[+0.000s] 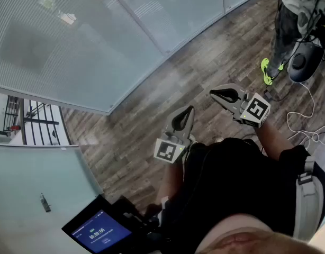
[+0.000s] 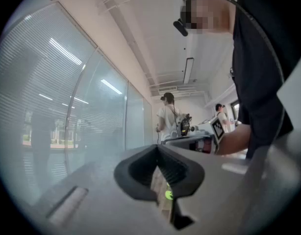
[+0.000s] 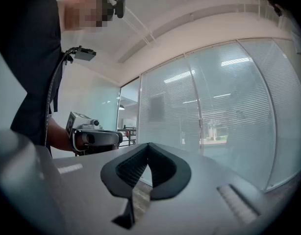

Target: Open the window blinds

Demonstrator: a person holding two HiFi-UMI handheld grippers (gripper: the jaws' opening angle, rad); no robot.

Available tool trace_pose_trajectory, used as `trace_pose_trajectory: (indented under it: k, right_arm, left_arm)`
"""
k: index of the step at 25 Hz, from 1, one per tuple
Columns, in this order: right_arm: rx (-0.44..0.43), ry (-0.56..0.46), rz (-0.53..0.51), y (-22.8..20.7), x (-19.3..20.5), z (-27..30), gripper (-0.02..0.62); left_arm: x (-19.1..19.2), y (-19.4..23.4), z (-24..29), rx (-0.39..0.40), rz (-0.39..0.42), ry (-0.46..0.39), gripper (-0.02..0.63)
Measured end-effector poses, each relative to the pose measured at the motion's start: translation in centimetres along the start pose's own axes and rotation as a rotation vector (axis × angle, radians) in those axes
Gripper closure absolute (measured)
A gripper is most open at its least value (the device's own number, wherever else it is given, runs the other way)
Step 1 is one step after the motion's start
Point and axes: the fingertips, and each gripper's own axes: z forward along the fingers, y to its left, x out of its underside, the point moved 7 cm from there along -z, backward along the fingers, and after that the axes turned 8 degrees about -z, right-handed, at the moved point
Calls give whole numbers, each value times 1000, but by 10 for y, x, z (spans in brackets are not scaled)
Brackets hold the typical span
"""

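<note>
L gripper (image 1: 188, 112) fingers closed, nothing held, R gripper (image 1: 215, 94) same, blinds (image 1: 72, 41) hazy, edges cut off

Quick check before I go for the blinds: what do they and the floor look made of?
The blinds: thin pale horizontal slats, probably aluminium or plastic; light reflections suggest glass in front. The floor: matte grey-brown planks with grain and seams, wood or wood-look laminate.

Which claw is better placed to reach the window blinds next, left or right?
Probably right. The right claw, shut and empty, faces the blinds squarely; the left claw, also shut and empty, has them off to one side.
</note>
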Motion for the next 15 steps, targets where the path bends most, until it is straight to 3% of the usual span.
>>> trace_pose_trajectory:
  k: [15]
  right_arm:
    - [-34,-21,50,-2,0,-7,589]
  left_arm:
    - [-3,-5,11,24,21,4,603]
